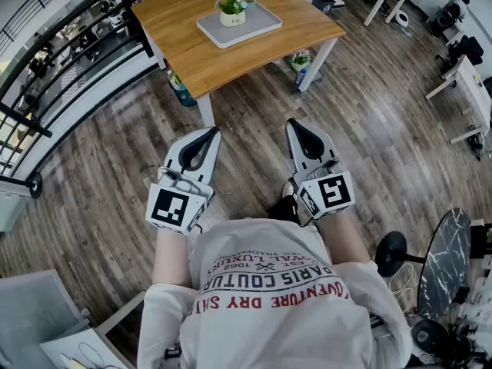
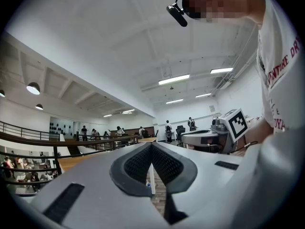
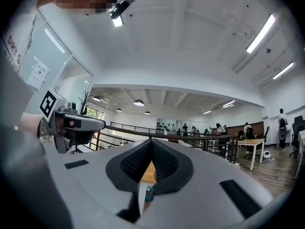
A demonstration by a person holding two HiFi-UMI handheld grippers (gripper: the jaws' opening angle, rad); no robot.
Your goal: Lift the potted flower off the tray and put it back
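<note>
Only the head view shows the small potted flower (image 1: 232, 9): green leaves and pale blossoms in a squat white pot. It stands upright on a flat, pale-grey rectangular tray (image 1: 257, 23) with rounded corners, toward the tray's far left. The tray lies on a light wooden table (image 1: 200, 52) with white legs, well apart from both tools.

The left gripper (image 1: 211, 133) and the right gripper (image 1: 293, 124) are smooth grey-white plastic shells with black ribbed pads and a black-and-white marker cube at the back. They are held side by side close to the person's body over a dark plank floor (image 1: 108, 175), pointing toward the table.

The two gripper views show what the head view does not: a white ceiling with strip lights (image 3: 259, 32), a dark railing (image 3: 190, 138) and distant people. They also show each pair of jaws pressed together at the tips with nothing between them. A sliver of the wooden tabletop shows through the gap under the right pads.
</note>
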